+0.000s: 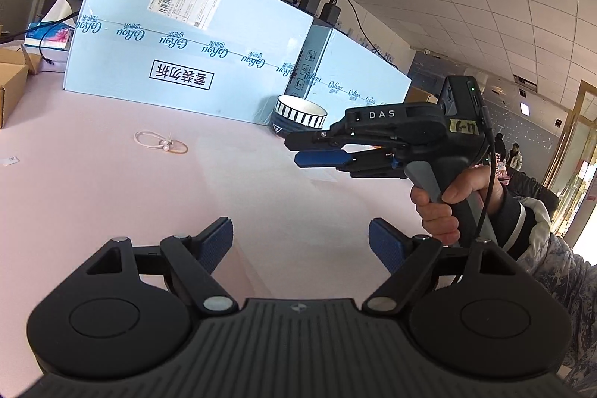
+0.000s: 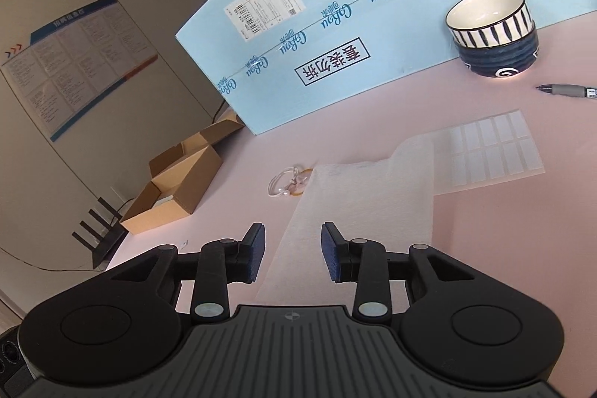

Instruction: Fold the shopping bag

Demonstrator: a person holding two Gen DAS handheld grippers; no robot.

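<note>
A white, thin shopping bag [image 2: 358, 196] lies flat on the pink counter [image 2: 485, 230], just ahead of and partly beneath the right gripper [image 2: 293, 250], whose fingers stand apart with nothing pinched between them. The left gripper [image 1: 300, 243] hovers over bare counter, its fingers wide apart and empty. A large pale-blue carton [image 2: 335, 36] stands behind, printed repeatedly with "Cohou", bearing a boxed Chinese label and a barcoded shipping sticker [image 2: 265, 4]. The right gripper's body reads "DAS" in the left wrist view. Two stacked bowls [image 2: 494, 32], a grey pen [image 2: 567, 90] and a hair tie [image 2: 289, 183] lie nearby.
</note>
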